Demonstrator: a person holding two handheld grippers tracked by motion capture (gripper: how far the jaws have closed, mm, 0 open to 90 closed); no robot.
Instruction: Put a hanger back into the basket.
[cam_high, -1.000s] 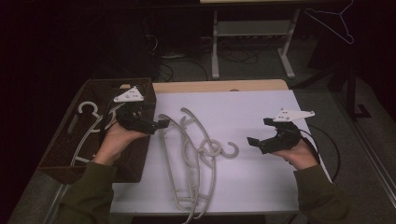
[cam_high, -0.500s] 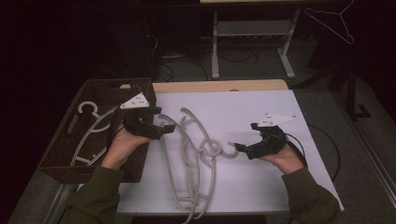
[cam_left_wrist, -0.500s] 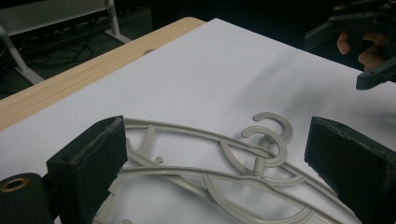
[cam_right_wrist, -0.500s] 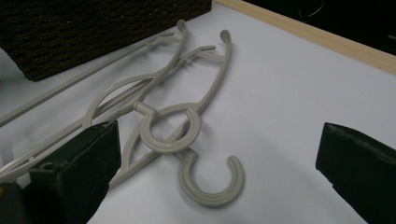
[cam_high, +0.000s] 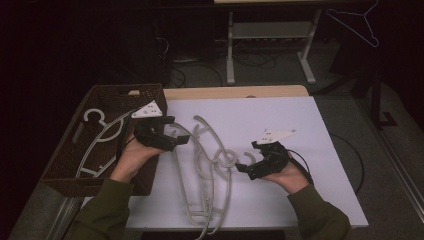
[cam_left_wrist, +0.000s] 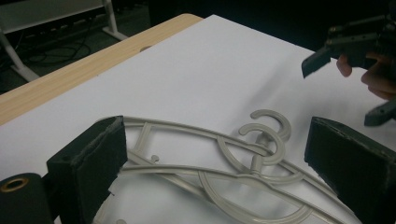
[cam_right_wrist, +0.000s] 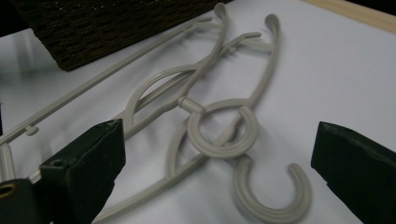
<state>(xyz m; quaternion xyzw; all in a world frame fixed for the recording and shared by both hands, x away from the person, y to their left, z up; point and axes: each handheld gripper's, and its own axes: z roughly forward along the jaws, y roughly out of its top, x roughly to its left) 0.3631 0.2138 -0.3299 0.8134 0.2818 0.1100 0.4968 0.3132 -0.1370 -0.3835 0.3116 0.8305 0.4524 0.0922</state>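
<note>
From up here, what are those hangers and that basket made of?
The hangers look like moulded plastic, pale grey and matte: smooth ribbed hooks, one-piece arms. The basket seems woven wicker or rattan, dark brown; its weave texture shows on the walls, though it could be synthetic.

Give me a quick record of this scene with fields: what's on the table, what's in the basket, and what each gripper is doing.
surface: white table
on table: pile of grey plastic hangers, overlapping, hooks interlocked
basket: brown wicker basket at the table's left edge, with a white hanger inside
left gripper: open, jaws at the pile's upper left, holding nothing
right gripper: open, aimed at the hooks, holding nothing
</note>
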